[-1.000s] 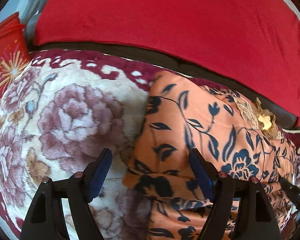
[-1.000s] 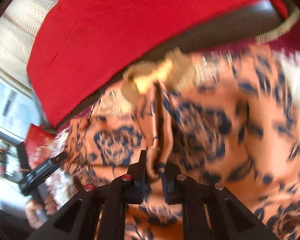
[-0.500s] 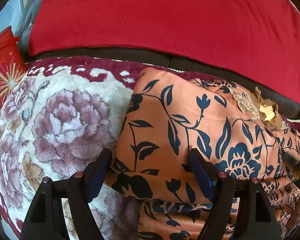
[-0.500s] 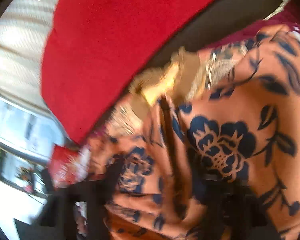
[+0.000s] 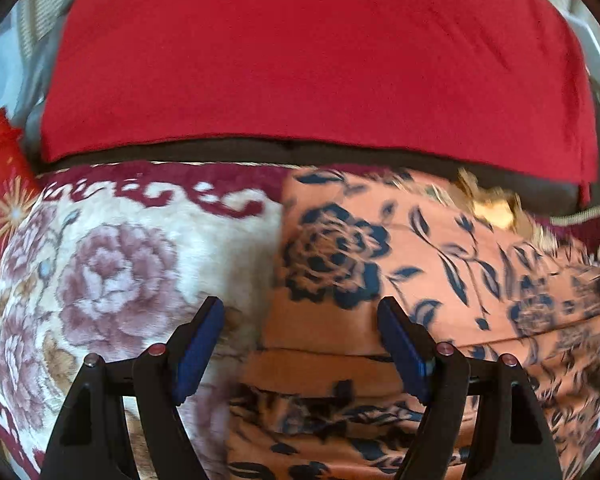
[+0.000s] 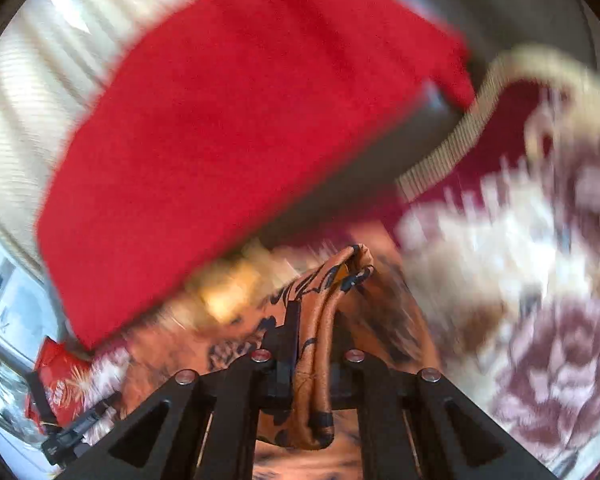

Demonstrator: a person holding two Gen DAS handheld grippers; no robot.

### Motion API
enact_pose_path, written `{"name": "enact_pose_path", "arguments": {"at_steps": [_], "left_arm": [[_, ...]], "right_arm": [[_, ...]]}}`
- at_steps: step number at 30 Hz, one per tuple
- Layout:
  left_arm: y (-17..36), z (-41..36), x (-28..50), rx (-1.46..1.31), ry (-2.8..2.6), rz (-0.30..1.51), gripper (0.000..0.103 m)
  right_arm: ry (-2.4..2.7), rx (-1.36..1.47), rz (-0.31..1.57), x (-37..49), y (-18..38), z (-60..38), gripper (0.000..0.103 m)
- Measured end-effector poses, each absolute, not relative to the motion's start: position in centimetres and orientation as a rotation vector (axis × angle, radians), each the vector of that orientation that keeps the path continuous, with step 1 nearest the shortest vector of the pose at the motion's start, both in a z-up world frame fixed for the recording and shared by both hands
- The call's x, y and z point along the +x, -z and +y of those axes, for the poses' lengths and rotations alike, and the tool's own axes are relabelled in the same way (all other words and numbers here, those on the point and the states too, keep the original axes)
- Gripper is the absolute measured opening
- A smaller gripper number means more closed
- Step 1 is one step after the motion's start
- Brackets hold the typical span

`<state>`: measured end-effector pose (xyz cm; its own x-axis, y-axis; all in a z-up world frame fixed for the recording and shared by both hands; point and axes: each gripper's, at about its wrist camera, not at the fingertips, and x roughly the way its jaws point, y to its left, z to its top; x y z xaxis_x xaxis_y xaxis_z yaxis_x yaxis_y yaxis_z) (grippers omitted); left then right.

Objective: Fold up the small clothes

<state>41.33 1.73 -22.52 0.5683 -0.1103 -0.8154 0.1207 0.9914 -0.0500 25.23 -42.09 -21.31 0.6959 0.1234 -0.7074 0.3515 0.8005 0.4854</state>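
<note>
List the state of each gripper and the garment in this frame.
left gripper: open, holding nothing, hovering over the garment's edge.
right gripper: shut on a bunched fold of fabric.
orange floral garment: partly folded, lying on the floral blanket.

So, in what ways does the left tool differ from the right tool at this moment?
The left tool is open and holds nothing, while the right tool is shut on a bunched fold of the orange floral garment. The left tool's pads are blue and in plain view; the right tool's are hidden by cloth. Both point over the flowered blanket toward the red cushion.
</note>
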Motion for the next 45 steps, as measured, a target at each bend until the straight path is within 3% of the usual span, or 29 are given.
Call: {"name": "enact_pose_path", "arguments": {"at_steps": [3,5,11,15,19,28,33,40,45], "left_arm": [[23.3,0.4,41.3,0.052,0.164,0.975,0.079],[23.2,-0.2,41.1,0.076,0.164,0.970,0.079],[23.2,-1.2,40.7,0.130,0.170,0.961,0.079],[22.3,-1.3,40.2,0.109,0.209,0.932,0.079],[23.0,-3.1,39.6,0.218,0.231,0.937,0.080],[21.9,-2.7,39.2,0.105,0.329,0.933,0.080],[24.0,-4.6,39.1,0.236,0.303,0.956,0.081],[21.5,-3.6,38.9,0.106,0.374,0.913,0.080],[22.7,-5.6,38.9,0.188,0.384,0.954,0.081]], "right_arm": [[0.156,0.821,0.949,25.5,25.7,-44.9,0.012],[0.194,0.811,0.908,24.8,24.3,-46.2,0.018],[0.213,0.707,0.677,22.8,19.4,-46.8,0.024],[0.077,0.662,0.776,25.4,20.0,-43.9,0.024],[0.080,0.657,1.000,27.6,23.8,-42.3,0.024],[-0.066,0.656,0.920,26.4,22.0,-40.1,0.024],[-0.110,0.584,1.048,28.0,23.8,-36.9,0.025],[-0.174,0.553,0.981,27.9,22.9,-35.0,0.024],[-0.236,0.491,1.045,28.8,23.7,-31.4,0.024]]}}
